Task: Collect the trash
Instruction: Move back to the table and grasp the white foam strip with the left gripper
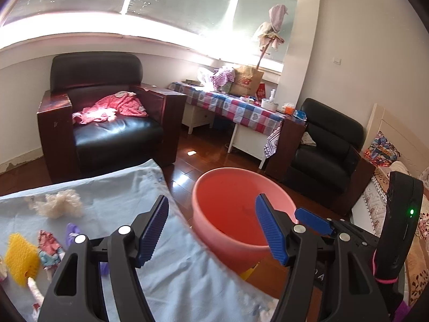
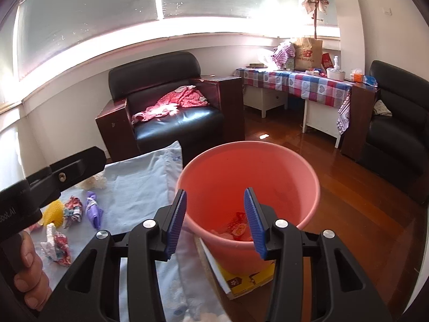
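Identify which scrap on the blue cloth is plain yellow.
The spiky yellow piece, at the cloth's left edge; its neighbours are purple, patterned or fluffy cream.

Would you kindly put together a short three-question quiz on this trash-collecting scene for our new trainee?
1. True or false: the left gripper is holding a piece of trash.
2. Which is right? Inside the pink bucket there is: A) nothing; B) crumpled wrappers at the bottom; C) the yellow spiky ball.
3. Fill in: the pieces not yet collected, such as the purple wrapper and the yellow spiky ball, lie on a light blue ____.

Key
1. False: its jaws stand open with nothing between them.
2. B: the right wrist view shows red and white wrappers at the bottom.
3. Cloth, spread to the left of the bucket.
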{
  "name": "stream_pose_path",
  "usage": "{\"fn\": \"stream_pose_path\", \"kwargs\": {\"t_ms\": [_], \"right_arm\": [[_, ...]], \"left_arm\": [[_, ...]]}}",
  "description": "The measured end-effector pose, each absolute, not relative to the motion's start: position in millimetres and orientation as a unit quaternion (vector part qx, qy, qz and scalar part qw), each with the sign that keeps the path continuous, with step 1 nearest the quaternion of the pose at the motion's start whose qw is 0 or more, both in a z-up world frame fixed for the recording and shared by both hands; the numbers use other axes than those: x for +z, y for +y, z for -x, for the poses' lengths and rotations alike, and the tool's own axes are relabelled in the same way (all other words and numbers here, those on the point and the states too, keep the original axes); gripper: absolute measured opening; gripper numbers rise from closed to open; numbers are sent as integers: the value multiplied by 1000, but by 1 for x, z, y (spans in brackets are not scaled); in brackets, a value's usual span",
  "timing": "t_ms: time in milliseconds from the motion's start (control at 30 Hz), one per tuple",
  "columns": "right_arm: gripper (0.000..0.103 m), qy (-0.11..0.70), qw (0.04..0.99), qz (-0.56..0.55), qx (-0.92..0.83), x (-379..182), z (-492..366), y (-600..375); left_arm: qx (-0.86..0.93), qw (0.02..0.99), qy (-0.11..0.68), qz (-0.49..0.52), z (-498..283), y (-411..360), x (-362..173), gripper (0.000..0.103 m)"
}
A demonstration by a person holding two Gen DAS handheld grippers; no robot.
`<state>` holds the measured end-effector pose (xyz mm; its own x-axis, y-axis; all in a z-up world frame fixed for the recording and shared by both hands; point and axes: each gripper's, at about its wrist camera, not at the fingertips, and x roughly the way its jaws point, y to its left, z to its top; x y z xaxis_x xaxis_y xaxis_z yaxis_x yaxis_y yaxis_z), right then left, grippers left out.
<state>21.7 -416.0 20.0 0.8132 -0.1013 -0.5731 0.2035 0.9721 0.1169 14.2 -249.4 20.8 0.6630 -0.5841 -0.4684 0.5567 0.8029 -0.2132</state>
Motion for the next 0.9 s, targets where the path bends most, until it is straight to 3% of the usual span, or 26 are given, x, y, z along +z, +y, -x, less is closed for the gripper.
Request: {"fn": "stream_pose_path", "kwargs": {"t_ms": [567, 900], "right_arm": [[45, 338, 938, -78, 15, 8, -31, -353], [45, 361, 927, -62, 76, -4, -39, -308]], "left_arm": [[-189, 938, 288, 28, 17, -114, 8, 66], [-112, 928, 350, 64, 34, -35, -30, 66]]}}
